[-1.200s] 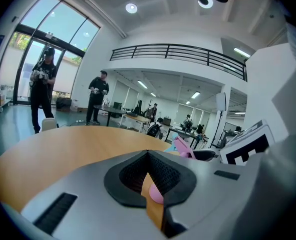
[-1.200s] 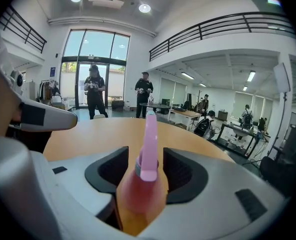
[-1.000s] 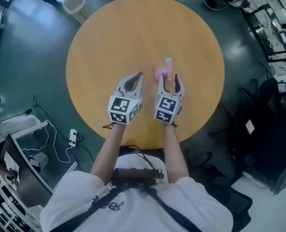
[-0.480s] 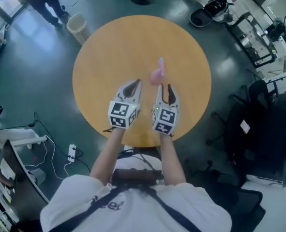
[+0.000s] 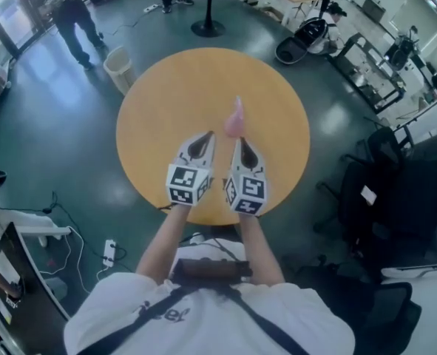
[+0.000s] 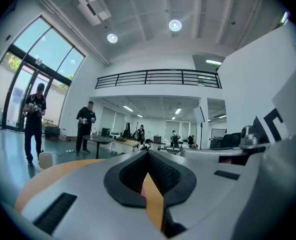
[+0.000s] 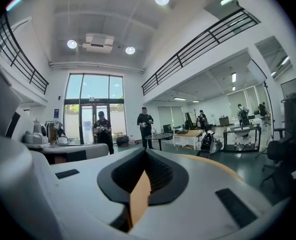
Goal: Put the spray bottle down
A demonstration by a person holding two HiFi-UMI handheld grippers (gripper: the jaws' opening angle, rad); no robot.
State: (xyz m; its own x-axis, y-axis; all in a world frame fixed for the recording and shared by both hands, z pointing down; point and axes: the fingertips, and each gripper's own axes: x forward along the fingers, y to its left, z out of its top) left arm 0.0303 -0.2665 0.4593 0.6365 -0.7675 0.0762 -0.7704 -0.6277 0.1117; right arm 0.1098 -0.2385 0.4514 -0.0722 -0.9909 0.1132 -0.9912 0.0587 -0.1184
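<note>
On the floor at the far left, a white waste bin [image 5: 119, 68] stands just off the edge of the round wooden table [image 5: 166, 109].

The person's left forearm [image 5: 165, 239] reaches forward from the body, angled slightly to the right. It holds the left gripper [image 5: 208, 134] above the near part of the table, with its marker cube [image 5: 188, 184] at the near end. The left gripper view shows its jaws pressed together with nothing between them. They point out level across the hall rather than down at the table.

The pink spray bottle [image 5: 235, 119] stands upright on the table near its middle. In the head view it sits just beyond the tips of the two grippers, and neither one holds it. Neither gripper view shows it.

The right forearm [image 5: 261, 250] runs almost parallel to the left. The right gripper [image 5: 239, 141] sits close beside the left one, its own marker cube [image 5: 246, 193] also at the near end. Its jaws are clamped together and empty, pointing roughly level.

Black office chairs [image 5: 373, 191] stand on the floor to the right of the table.
</note>
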